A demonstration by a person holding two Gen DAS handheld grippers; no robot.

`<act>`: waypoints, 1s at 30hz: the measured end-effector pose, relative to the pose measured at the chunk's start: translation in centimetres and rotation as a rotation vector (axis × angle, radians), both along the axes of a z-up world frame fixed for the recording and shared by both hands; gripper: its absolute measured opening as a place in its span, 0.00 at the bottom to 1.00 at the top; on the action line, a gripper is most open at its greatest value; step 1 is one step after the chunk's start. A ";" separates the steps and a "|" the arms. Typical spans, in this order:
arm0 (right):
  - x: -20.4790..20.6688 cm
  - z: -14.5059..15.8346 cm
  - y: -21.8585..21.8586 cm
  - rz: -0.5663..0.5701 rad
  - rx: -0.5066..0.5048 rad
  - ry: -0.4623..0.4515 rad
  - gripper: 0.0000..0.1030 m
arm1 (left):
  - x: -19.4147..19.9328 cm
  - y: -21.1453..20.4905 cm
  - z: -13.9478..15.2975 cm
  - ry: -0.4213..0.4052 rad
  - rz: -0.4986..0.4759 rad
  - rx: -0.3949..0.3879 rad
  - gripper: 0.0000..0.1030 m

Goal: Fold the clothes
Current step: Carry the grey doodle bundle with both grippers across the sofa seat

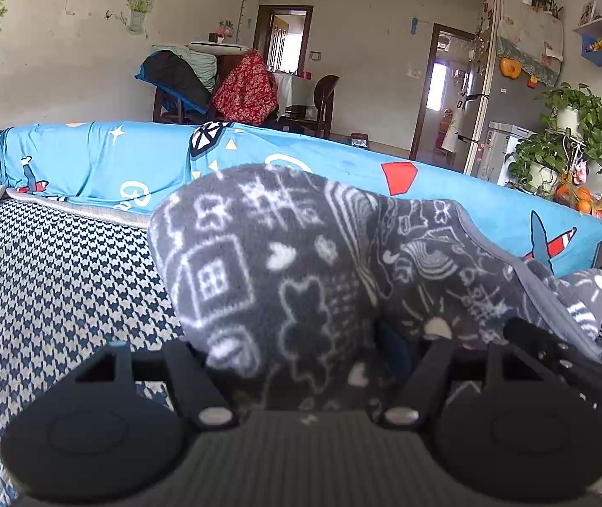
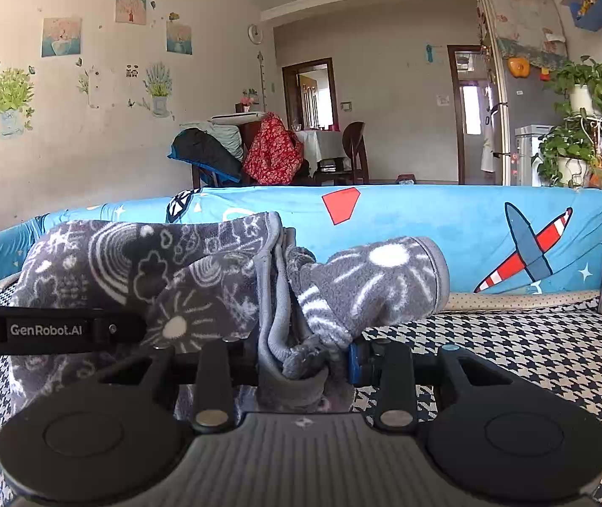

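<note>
So it's a sofa seat (image 2: 533,350) with a navy-and-white houndstooth cover. A blue cartoon-print throw (image 2: 427,228) runs along the back edge, with the grey doodle-print fleece garment (image 1: 301,262) bunched above the seat.

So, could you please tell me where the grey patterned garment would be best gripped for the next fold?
Probably the bunched hem edge of the garment, taken from the near side: its layers stack there into a firm ridge facing the right claw.

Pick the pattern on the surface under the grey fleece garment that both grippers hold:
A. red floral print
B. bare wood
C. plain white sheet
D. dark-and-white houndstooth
D: the surface beneath the grey fleece garment shows a small dark-and-white houndstooth weave in both wrist views; the right gripper and the left gripper both have the fleece bunched between their fingers.
</note>
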State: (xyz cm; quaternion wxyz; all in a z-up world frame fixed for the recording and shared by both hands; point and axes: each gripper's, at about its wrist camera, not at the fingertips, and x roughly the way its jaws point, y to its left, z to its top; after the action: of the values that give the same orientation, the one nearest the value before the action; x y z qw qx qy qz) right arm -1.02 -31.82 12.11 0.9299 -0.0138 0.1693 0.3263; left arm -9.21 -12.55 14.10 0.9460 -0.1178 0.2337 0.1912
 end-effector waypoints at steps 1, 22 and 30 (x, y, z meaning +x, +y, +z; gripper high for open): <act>0.0 0.0 0.1 0.002 0.004 0.000 0.33 | -0.1 0.1 0.0 0.001 0.003 0.005 0.66; -1.1 -1.1 8.0 0.118 0.011 0.038 0.33 | -3.2 7.9 -0.9 0.016 0.166 -0.018 0.67; -2.4 -0.7 11.1 0.177 0.004 0.026 0.33 | -4.6 10.7 -0.9 0.003 0.218 -0.027 0.68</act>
State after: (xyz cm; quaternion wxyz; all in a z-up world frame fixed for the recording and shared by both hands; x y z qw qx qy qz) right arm -3.41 -20.75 11.38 0.8953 -0.0225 0.1786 0.4075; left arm -13.86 -1.82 13.22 0.9176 -0.1549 0.2238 0.2898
